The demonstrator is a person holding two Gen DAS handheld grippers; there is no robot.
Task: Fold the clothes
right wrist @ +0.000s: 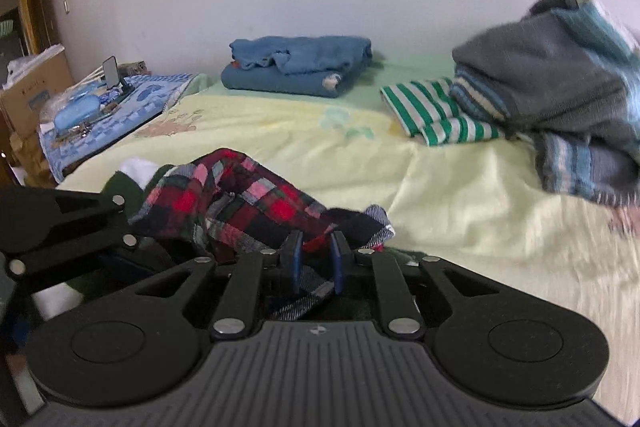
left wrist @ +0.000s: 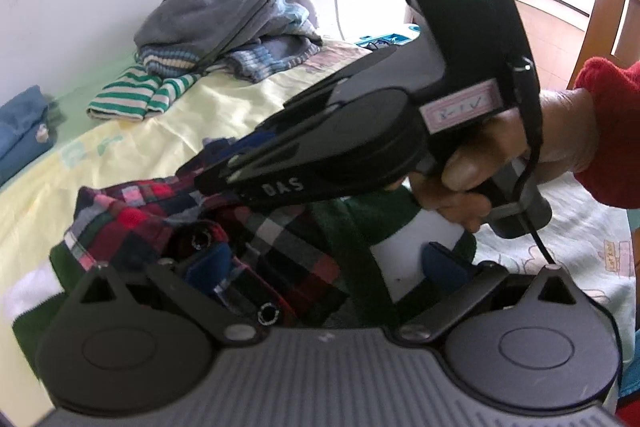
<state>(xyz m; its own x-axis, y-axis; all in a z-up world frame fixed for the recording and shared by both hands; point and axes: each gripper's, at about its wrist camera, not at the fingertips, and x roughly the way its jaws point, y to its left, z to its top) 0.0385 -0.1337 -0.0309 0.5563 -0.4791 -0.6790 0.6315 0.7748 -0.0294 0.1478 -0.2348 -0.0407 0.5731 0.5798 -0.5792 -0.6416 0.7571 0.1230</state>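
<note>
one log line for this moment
phase: gripping | right gripper: shut on plaid shirt | left gripper: open | surface: bed

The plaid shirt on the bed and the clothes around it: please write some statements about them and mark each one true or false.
1. The right gripper has plaid shirt cloth between its fingers. True.
2. The left gripper is closed tight on a sock. False: its fingers stand wide apart over the plaid shirt and a green and white garment.
3. A folded blue garment lies near the wall. True.
4. The green and white striped garment lies on top of the grey and blue knitted pile. False: it lies on the bed sheet, partly under that pile.
5. The hand on the right gripper comes from a red sleeve. True.
</note>
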